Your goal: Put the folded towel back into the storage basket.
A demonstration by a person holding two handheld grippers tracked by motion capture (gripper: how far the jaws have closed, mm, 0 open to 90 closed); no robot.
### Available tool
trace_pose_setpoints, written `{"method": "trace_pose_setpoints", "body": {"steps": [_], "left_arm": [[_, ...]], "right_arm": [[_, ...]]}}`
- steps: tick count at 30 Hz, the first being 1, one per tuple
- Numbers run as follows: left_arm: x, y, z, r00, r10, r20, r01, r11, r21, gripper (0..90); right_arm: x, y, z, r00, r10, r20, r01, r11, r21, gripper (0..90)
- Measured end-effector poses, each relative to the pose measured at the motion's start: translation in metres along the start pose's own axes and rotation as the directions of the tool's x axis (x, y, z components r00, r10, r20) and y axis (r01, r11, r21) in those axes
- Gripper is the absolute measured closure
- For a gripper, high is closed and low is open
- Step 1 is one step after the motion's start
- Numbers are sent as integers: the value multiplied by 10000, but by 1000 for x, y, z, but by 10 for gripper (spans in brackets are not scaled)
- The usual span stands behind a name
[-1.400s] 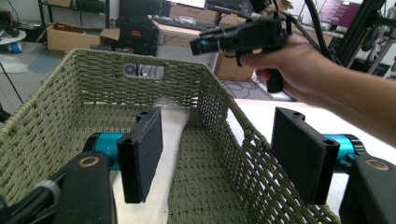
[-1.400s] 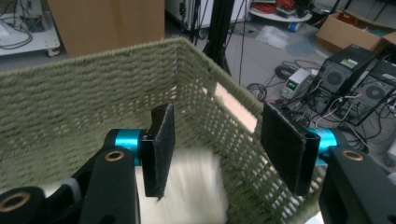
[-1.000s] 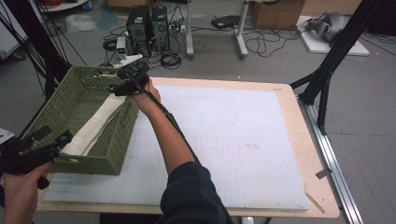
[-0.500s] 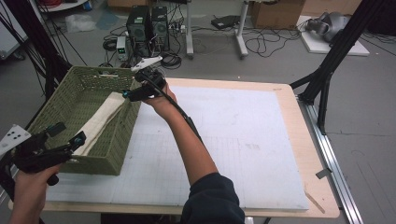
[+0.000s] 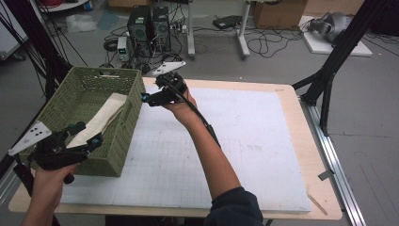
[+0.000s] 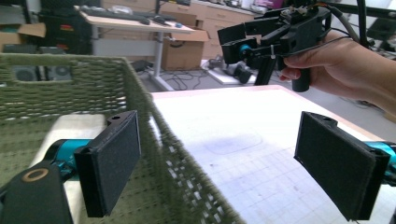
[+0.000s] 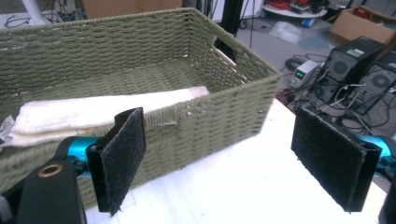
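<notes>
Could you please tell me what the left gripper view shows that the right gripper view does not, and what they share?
Left gripper view: the right gripper held in a hand over the mat, jaws apart. Right gripper view: two computer towers on the floor, and the basket's handle slot. Both: the green basket with the folded cloth inside, seen between open jaws.

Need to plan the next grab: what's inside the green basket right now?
Inside the green basket lies one folded white cloth, stretched along its floor. The bare woven floor shows beside it. Whatever sits under the cloth is covered.
</notes>
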State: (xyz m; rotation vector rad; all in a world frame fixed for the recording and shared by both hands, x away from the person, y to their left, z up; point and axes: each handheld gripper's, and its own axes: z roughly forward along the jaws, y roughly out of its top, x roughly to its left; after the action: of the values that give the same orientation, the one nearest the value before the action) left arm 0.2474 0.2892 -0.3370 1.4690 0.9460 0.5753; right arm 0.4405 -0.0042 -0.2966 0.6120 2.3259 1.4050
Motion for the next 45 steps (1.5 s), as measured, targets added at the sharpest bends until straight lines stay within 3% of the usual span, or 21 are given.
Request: {"method": "trace_pose_setpoints", "body": {"steps": [6,9,13,16,27,34,38,45], "left_arm": [[-7,0,11,9988,25,491,-34,9998,175,154],[-10,-1,17,9977,21,673,-41,9996,287,173],[-14,-1,23,9966,77,823,-104,9994,323,173],[-17,-1,27,9954,73,959,-101,9995,284,172],[-33,-1,50,9845,397,1706,-485,9977,483,172],[-44,-2,67,9722,605,2262,-748,9957,552,173],[-51,0,73,9674,649,2450,-791,9957,485,172],[-65,-2,88,9563,786,2815,-954,9943,465,172]], "right_arm": [[-4,-15,-29,9996,-49,295,53,9999,-114,169],[-8,-29,-50,9985,179,518,-173,9998,-110,169],[-12,-40,-66,9975,535,468,-526,9984,-191,170],[-11,-50,-82,9969,356,703,-350,9993,-97,170],[-9,-88,-132,9887,500,1411,-515,9986,71,169],[-10,-117,-165,9747,800,2086,-790,9968,-128,169],[-12,-137,-189,9607,1058,2568,-1026,9944,-259,169],[-12,-158,-213,9432,1304,3054,-1258,9914,-350,169]]}}
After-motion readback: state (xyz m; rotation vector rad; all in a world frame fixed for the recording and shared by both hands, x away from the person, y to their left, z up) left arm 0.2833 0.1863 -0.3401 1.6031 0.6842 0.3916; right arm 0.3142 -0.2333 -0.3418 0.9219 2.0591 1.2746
